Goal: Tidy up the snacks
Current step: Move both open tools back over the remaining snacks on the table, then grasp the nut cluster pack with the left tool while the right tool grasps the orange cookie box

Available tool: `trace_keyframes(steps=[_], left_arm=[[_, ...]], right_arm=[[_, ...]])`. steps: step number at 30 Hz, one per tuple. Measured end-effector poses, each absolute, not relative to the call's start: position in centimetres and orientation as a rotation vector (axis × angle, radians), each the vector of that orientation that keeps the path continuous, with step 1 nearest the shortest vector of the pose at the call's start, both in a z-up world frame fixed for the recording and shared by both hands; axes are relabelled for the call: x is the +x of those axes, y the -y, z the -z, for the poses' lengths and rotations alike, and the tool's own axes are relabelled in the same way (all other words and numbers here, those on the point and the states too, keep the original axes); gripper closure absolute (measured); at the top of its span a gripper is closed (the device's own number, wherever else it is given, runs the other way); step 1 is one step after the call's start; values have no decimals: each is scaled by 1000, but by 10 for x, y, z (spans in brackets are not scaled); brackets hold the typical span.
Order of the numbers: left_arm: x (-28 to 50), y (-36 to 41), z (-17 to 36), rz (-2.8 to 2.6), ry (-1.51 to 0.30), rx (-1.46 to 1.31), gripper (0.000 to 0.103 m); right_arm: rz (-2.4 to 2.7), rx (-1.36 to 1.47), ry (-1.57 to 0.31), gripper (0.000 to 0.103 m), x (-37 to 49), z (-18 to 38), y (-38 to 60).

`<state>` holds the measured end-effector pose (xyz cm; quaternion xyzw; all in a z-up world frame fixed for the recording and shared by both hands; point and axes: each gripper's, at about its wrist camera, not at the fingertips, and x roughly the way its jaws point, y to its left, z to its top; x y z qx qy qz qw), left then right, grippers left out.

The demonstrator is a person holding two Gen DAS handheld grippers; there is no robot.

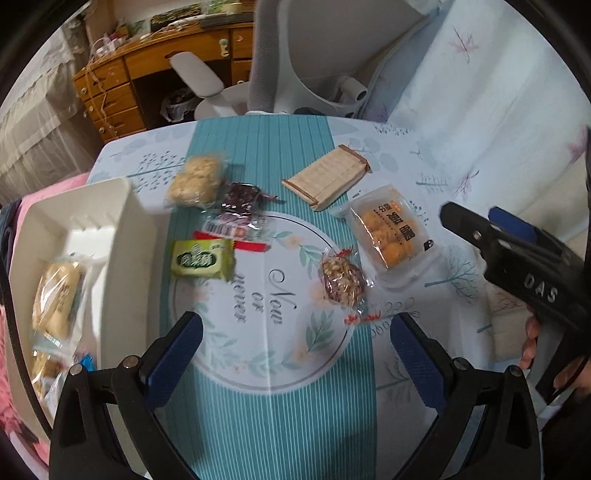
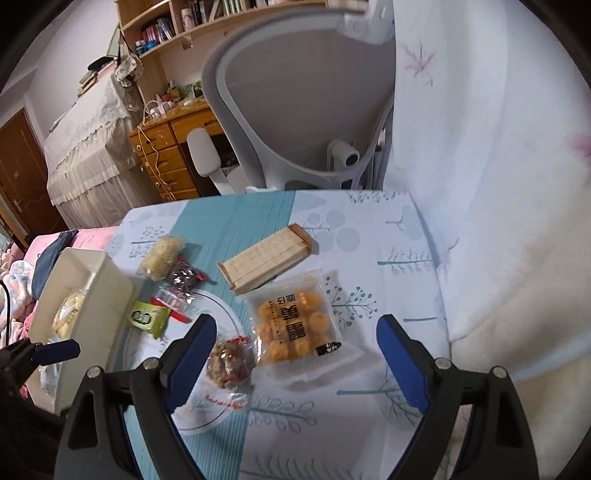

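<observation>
- Printed on the tablecloth [image 1: 258, 424] in script, inside a round floral ring: "Now or never", readable in the left wrist view only.
- Stamped "DAS" in pale letters on the black body of the right gripper [image 1: 476, 221], seen from the side in the left wrist view.
- Large dark Chinese characters on the clear pack of yellow round snacks [image 1: 393, 234] [image 2: 295, 326]; too hard to read for certain.
- Green packet [image 1: 203, 260] [image 2: 147, 317] with a white oval logo, lettering too small to read; barcode label on the crinkled clear wrapper [image 1: 236, 225] just behind it.
- Also loose on the cloth: pale puffed snack bag [image 1: 194, 181], dark snack [image 1: 240, 195], wafer pack [image 1: 327, 177] [image 2: 266, 260], nut cluster in a clear wrapper [image 1: 343, 282] [image 2: 231, 363].
- White bin [image 1: 122, 229] [image 2: 107, 295] at the table's left side, with wrapped pale snacks inside.
- Left gripper [image 1: 295, 343]: fingers spread wide, nothing between them, above the printed ring.
- Right gripper [image 2: 297, 354]: fingers spread wide, holding nothing, nut cluster and yellow pack lying between them in its own view.
- Right wrist view only: bookshelf [image 2: 207, 18], brown door [image 2: 18, 177].
- Both views: grey office chair [image 1: 314, 55] beyond the table, wooden drawers [image 1: 107, 99].
</observation>
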<state>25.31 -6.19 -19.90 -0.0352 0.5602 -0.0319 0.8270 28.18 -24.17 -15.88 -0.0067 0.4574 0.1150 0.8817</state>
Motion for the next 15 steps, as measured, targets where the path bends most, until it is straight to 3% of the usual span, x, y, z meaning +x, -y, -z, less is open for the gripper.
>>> trace_keyframes(steps=[15], left_arm=[[294,96,262,149,-1232,19,2]], right_arm=[[-304,8,-1147,14,327,231,236]])
